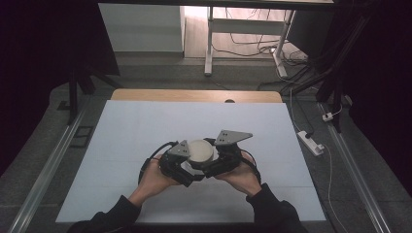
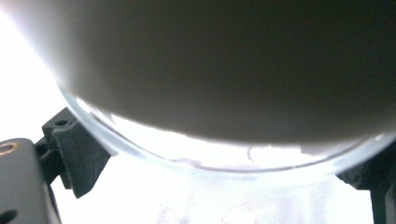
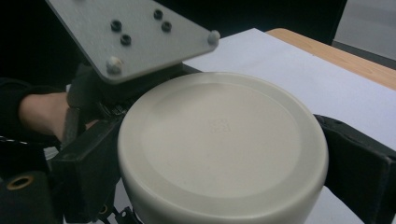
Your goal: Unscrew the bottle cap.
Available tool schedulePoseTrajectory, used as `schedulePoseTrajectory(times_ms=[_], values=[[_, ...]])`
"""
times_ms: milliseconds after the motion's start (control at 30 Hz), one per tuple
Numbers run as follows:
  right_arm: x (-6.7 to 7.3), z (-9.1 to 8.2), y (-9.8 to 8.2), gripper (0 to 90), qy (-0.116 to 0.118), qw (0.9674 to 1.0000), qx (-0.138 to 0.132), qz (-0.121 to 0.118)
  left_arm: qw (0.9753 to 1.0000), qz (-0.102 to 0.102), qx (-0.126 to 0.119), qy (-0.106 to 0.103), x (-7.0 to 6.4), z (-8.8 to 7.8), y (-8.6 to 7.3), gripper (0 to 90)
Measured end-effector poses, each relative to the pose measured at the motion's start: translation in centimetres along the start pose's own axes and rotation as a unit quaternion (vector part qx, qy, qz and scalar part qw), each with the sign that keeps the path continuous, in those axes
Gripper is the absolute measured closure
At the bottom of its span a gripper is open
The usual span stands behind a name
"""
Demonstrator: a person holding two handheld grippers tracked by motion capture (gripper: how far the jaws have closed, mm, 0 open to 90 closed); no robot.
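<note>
On the white table sheet [image 1: 145, 131], your two grippers hold one jar between them. The right gripper [image 3: 219, 154] is closed about the cream lid [image 3: 219, 140], one jaw on each side. The left gripper [image 2: 224, 186] brackets the clear jar body [image 2: 196, 158] just beneath; whether it is actually touching cannot be told. Uneven squeeze or twist could let the smooth lid slip or tilt the jar.

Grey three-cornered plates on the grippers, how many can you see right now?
2. One grey plate tops the left gripper, left of the white round lid. The other grey plate tops the right gripper, to the lid's right. Neither looks hidden.
</note>
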State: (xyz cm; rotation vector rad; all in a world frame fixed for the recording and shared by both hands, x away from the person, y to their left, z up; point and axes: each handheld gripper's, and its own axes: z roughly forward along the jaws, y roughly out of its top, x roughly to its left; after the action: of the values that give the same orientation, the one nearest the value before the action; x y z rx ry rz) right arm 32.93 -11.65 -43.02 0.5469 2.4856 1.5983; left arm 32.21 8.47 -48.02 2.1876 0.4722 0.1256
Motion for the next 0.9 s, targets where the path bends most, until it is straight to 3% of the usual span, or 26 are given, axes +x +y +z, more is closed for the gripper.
schedulePoseTrajectory(times_ms=[500, 900], values=[[0.1, -0.6, 0.2, 7.8, 0.011, 0.9996, -0.006, -0.027, 0.9996, 0.015, -0.007, -0.024, 0.2, -0.2, -0.2, 7.8], [0.1, -1.2, 0.4, 7.8, 0.008, 0.9993, -0.020, -0.029, 0.9997, 0.015, -0.007, -0.020, 0.6, -0.3, -0.4, 7.8]])
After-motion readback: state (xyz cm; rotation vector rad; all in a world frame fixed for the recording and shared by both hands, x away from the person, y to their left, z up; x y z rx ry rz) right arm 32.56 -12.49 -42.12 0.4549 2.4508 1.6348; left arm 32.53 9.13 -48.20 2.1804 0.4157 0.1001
